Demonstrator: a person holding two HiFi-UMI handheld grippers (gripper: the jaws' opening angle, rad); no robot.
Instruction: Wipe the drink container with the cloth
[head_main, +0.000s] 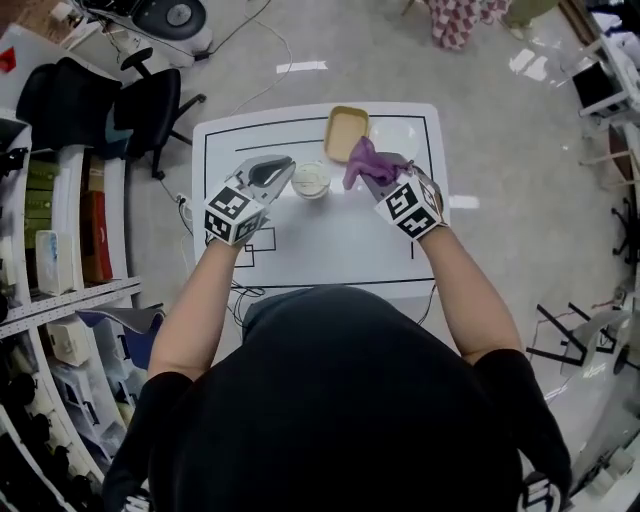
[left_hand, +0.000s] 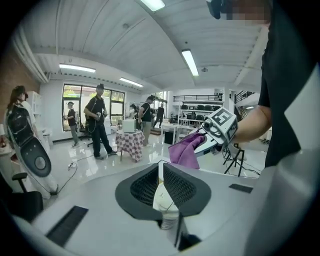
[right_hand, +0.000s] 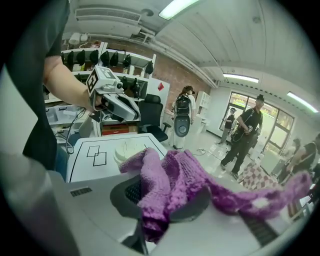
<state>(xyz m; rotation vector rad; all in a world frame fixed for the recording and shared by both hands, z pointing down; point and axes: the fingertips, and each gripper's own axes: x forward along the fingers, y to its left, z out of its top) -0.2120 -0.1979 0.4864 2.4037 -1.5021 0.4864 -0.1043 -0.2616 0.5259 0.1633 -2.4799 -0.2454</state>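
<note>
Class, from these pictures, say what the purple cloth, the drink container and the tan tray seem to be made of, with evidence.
The cloth: soft knitted or looped fabric, matt; nubbly texture, limp folds.
The drink container: probably plastic, off-white; smooth pale surface, too small to confirm.
The tray: plastic or wood, unclear; flat tan, matt, raised rim.

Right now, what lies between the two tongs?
The cup, in the head view: the left tongs pinch it, the right tongs hold the cloth beside it.
</note>
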